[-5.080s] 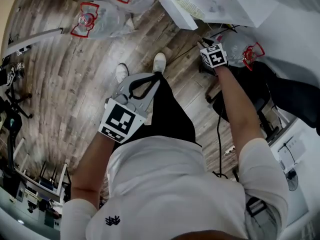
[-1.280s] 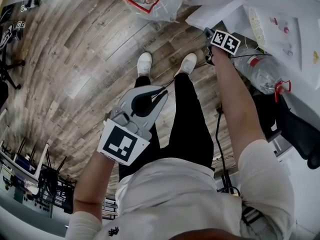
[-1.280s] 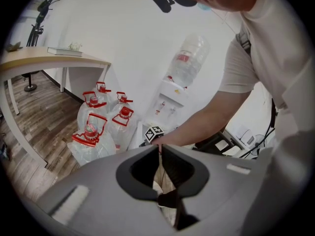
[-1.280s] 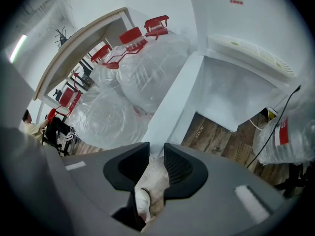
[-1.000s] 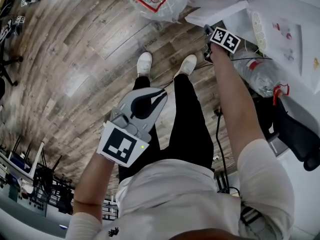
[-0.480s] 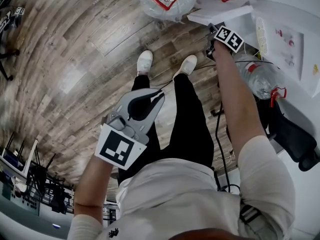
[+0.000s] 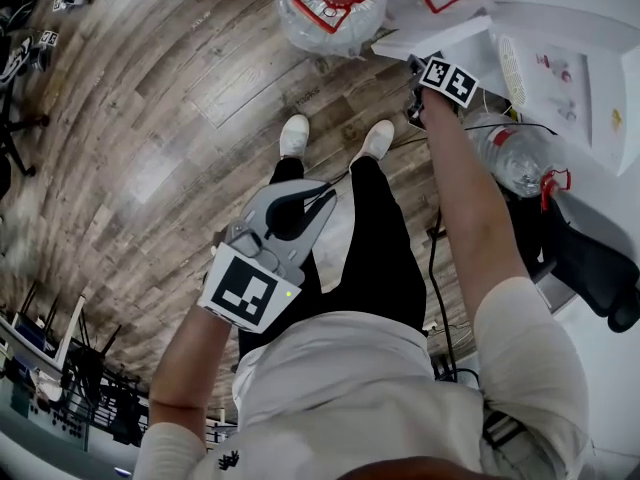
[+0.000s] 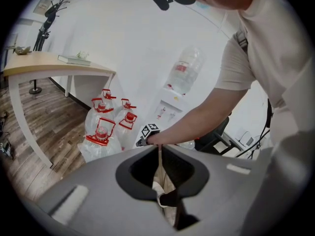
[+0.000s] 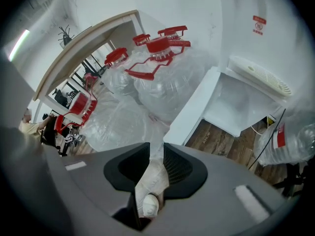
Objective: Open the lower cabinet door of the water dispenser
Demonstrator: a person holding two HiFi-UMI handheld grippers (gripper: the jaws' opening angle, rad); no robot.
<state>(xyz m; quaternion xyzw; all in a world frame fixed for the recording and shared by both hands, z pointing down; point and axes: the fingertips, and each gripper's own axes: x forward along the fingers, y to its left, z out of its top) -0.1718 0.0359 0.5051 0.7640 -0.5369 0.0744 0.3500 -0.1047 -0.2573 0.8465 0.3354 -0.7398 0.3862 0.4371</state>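
The white water dispenser [image 7: 560,68] stands at the upper right of the head view, and its lower cabinet door [image 7: 430,38] is swung open toward the water jugs. My right gripper [image 7: 413,66] is shut, with its tips right beside the door's bottom corner [image 9: 189,117]; I cannot tell whether they touch. The open cabinet's white inside [image 9: 241,107] shows behind the door. My left gripper [image 7: 322,196] is shut and empty, held over the person's legs well away from the door. In the left gripper view the dispenser [image 8: 170,109] carries a bottle [image 8: 184,73] on top.
Several clear water jugs with red caps [image 7: 335,3] crowd the floor left of the door [image 9: 162,68]. One bottle lies on its side [image 7: 515,158] by a black chair [image 7: 590,268]. Cables [image 7: 437,268] trail across the wood floor. A wooden table [image 8: 54,65] stands farther left.
The right gripper has stayed shut at the door's corner. The left gripper has barely moved. The head camera has shifted a little.
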